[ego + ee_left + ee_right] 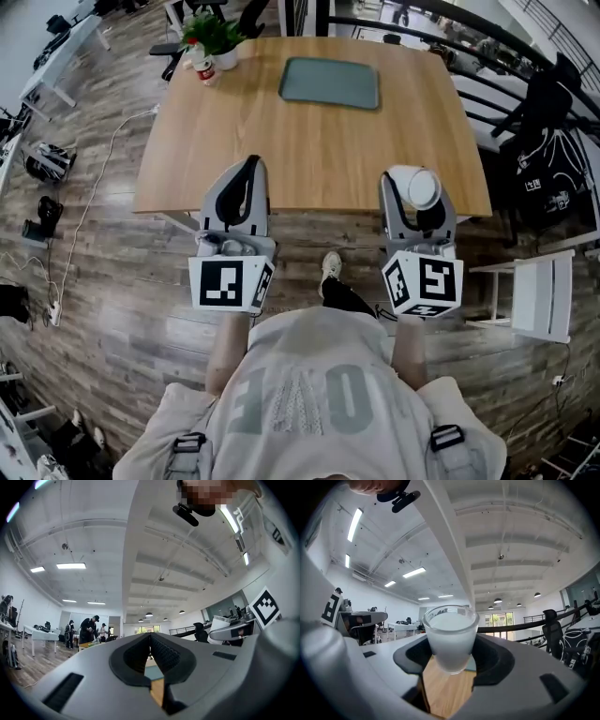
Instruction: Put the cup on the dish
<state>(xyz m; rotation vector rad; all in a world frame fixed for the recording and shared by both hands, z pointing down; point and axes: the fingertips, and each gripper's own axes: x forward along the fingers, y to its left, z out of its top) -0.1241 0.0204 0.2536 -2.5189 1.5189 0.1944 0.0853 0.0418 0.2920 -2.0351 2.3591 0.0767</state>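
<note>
A frosted white cup stands upright between the jaws of my right gripper, which is shut on it. From the head view the cup hangs over the near right edge of the wooden table, held in the right gripper. The dish, a grey-green rectangular tray, lies at the far middle of the table, well away from the cup. My left gripper is over the near left edge; its jaws meet at the tips with nothing between them.
A potted plant and a small red-and-white can stand at the table's far left corner. A white chair is on the floor to the right. Black chairs and a railing lie beyond the right side. Cables run along the floor at left.
</note>
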